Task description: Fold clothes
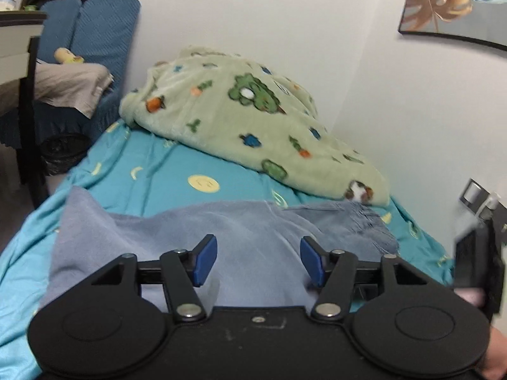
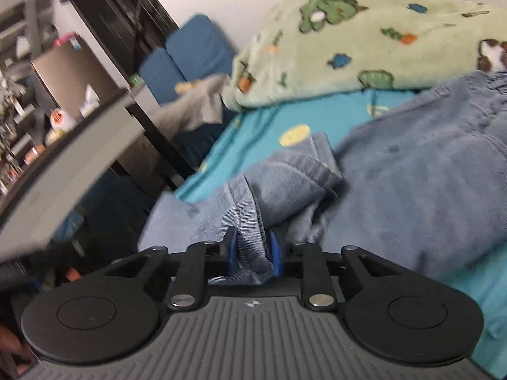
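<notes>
Lying spread over the turquoise bed sheet printed with yellow moons (image 1: 149, 171), the pale blue denim jeans (image 1: 247, 237) are seen directly beneath and ahead of the left gripper (image 1: 259, 261). The jaws of that claw are held wide apart, and no cloth is caught between the blue pads (image 1: 204, 259); smooth denim shows through the gap. To the left of the claw, beyond the edge of the bed, a dark blue upholstered chair (image 1: 101, 31) draped with a grey-beige cloth (image 1: 69, 87) is visible. Ahead of the claw and slightly to its right, a crumpled light green fleece blanket with cartoon tree and carrot motifs (image 1: 240, 117) is heaped against the white wall (image 1: 364, 79); the waistband end of the jeans lies just beside its lower edge. Higher on the right, a framed picture of a golden leaf (image 1: 443, 0) is hung.

In the right wrist view, the right gripper (image 2: 253, 250) is seen narrowed onto a bunched fold of the jeans (image 2: 412, 183), the denim being pinched between both pads (image 2: 276, 251). A grey-topped desk (image 2: 79, 158) is seen to the left of this claw, the sheet (image 2: 253, 136) ahead, and the blanket (image 2: 364, 38) ahead and to the right, touching the far end of the jeans.
</notes>
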